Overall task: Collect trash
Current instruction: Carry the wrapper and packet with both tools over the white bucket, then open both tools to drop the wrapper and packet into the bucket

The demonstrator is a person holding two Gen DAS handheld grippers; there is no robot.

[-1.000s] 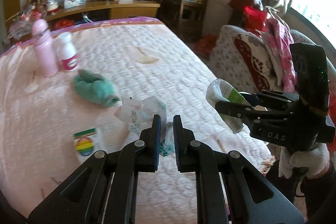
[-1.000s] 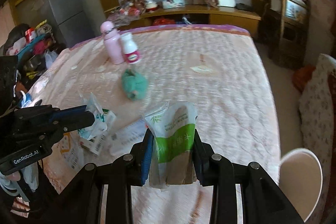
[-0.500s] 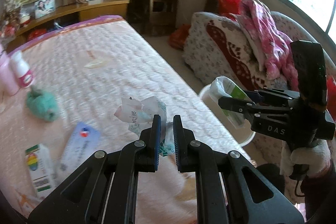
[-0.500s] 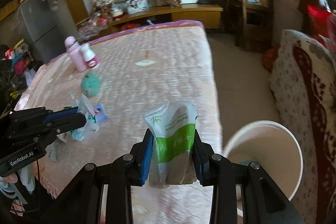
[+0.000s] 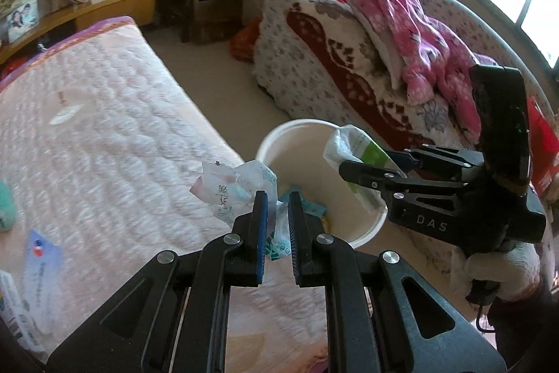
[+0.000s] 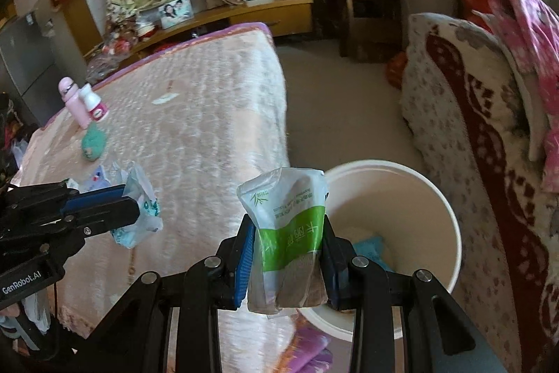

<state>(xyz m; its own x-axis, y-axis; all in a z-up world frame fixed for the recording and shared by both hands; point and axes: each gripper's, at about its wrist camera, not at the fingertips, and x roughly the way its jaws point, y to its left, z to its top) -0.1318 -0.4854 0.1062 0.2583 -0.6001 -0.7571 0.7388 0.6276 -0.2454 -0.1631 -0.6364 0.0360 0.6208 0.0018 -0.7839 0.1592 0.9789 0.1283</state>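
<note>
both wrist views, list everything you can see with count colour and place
bucket: 1, white, on the floor between bed and sofa
pouch: 1, white and green, in the right tool, at the bucket's near rim
crumpled wrappers: 1 bunch, white and teal, in the left tool, over the bed edge
bed: 1, pink quilted cover
bottles: 2, pink and white, far side of bed
soft toy: 1, teal, near the bottles
card: 1, pale blue, on the bed
sofa: 1, floral white and red, with pink clothes
left tool: 1, black, shut
right tool: 1, black, shut
</note>
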